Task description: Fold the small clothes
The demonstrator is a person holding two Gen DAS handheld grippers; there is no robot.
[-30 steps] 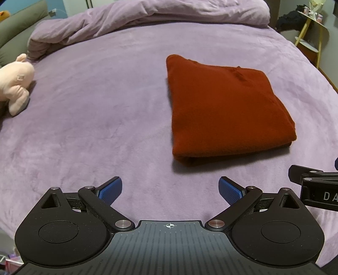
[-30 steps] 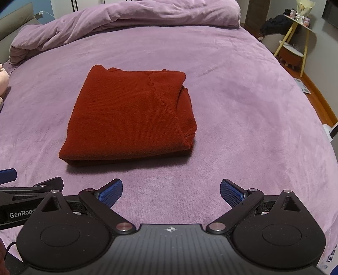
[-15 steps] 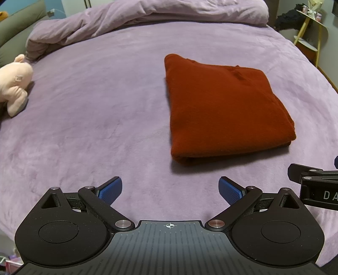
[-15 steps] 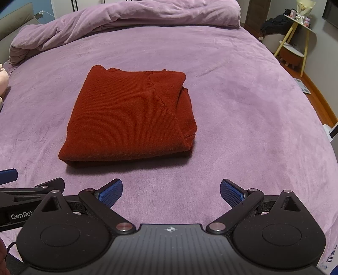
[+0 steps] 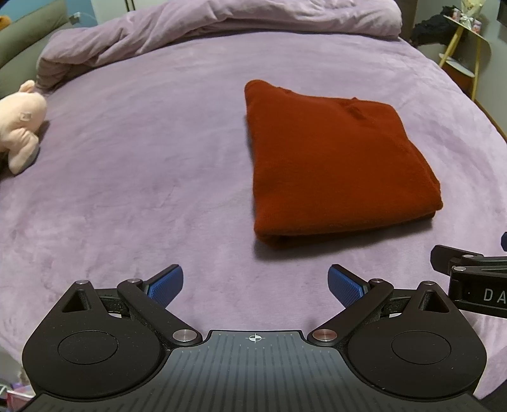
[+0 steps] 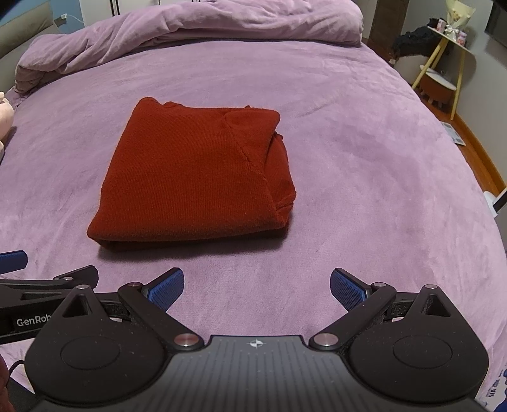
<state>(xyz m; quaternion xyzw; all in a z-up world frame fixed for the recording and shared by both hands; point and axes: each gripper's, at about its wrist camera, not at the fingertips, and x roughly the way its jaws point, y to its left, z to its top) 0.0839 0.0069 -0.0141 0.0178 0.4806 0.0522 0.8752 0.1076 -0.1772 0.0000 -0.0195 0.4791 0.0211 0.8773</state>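
Observation:
A rust-red knit garment (image 5: pixel 336 161) lies folded into a flat rectangle on the purple bed; it also shows in the right wrist view (image 6: pixel 196 177). My left gripper (image 5: pixel 255 282) is open and empty, held near the bed's front edge, below and left of the garment. My right gripper (image 6: pixel 256 285) is open and empty, held in front of the garment's right part. Neither touches the cloth. Part of the right gripper's body (image 5: pixel 472 285) shows at the left view's right edge.
A bunched purple duvet (image 5: pixel 221 28) lies along the far side of the bed. A pink plush toy (image 5: pixel 19 126) sits at the left edge. A yellow-legged side table (image 6: pixel 443 57) stands off the bed at far right.
Both grippers have stayed open and almost still; the view has drifted only slightly. The garment has not moved.

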